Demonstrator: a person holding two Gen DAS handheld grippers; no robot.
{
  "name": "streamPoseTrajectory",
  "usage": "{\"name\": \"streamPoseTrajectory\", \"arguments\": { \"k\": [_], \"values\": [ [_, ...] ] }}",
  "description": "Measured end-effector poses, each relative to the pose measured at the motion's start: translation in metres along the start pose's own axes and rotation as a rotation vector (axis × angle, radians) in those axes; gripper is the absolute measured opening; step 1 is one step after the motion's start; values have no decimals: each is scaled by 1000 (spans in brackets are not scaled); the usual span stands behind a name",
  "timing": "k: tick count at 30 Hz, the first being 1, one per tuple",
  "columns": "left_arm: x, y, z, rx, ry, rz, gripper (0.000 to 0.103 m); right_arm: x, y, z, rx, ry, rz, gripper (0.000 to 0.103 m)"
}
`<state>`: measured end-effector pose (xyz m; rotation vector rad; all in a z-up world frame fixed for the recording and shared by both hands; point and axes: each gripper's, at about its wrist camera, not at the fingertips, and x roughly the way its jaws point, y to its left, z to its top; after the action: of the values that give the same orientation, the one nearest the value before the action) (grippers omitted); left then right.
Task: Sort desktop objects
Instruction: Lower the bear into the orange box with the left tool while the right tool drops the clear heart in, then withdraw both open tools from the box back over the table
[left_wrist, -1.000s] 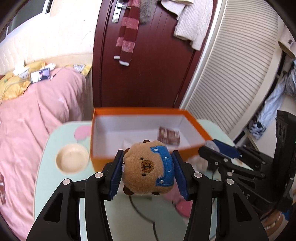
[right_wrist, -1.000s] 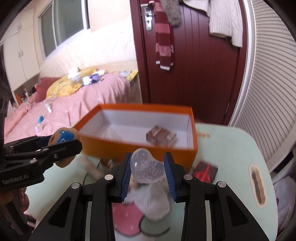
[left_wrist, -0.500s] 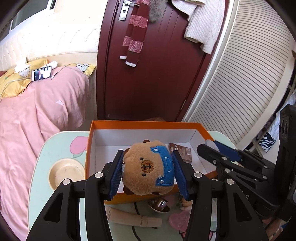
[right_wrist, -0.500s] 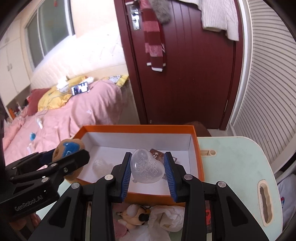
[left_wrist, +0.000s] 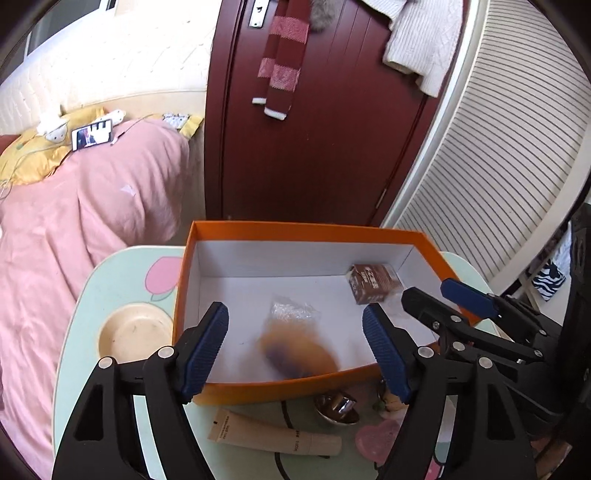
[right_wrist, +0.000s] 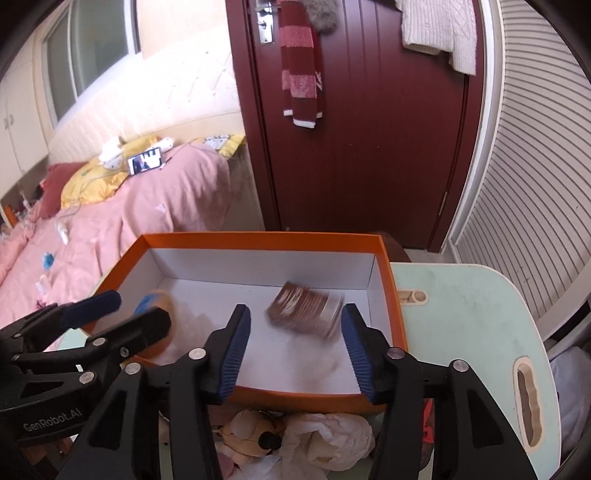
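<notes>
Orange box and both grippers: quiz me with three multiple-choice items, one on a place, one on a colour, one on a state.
1. Where is the brown packet?
A. Inside the orange box
B. In the cream bowl
C. On the bed

2. What colour are the pads on the gripper fingers?
A. Red
B. Blue
C. White

3. How does the left gripper stand?
A. Shut on the bear
B. Shut on nothing
C. Open

Answers: 1 A, it lies by the box's far right corner; 2 B, ribbed blue pads line each finger; 3 C, the jaws are spread, with a blurred brown toy in the box beyond them.
</notes>
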<state>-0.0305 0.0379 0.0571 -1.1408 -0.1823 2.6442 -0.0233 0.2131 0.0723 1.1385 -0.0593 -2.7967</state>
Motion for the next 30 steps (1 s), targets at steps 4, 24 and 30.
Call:
{"name": "streamPoseTrajectory", "arguments": {
  "k": [4,24,30],
  "values": [
    [0,2,-1,-20,10,-14,77,-1,0,0,-3,-2,2,53],
    [-43,8,-21,-42,16,-38,77,-34,1,-11,8,-7,39,55],
    [-64,16,-53,-97,50,-34,77,-53,5,-33,-2,49,-25,58]
  ]
}}
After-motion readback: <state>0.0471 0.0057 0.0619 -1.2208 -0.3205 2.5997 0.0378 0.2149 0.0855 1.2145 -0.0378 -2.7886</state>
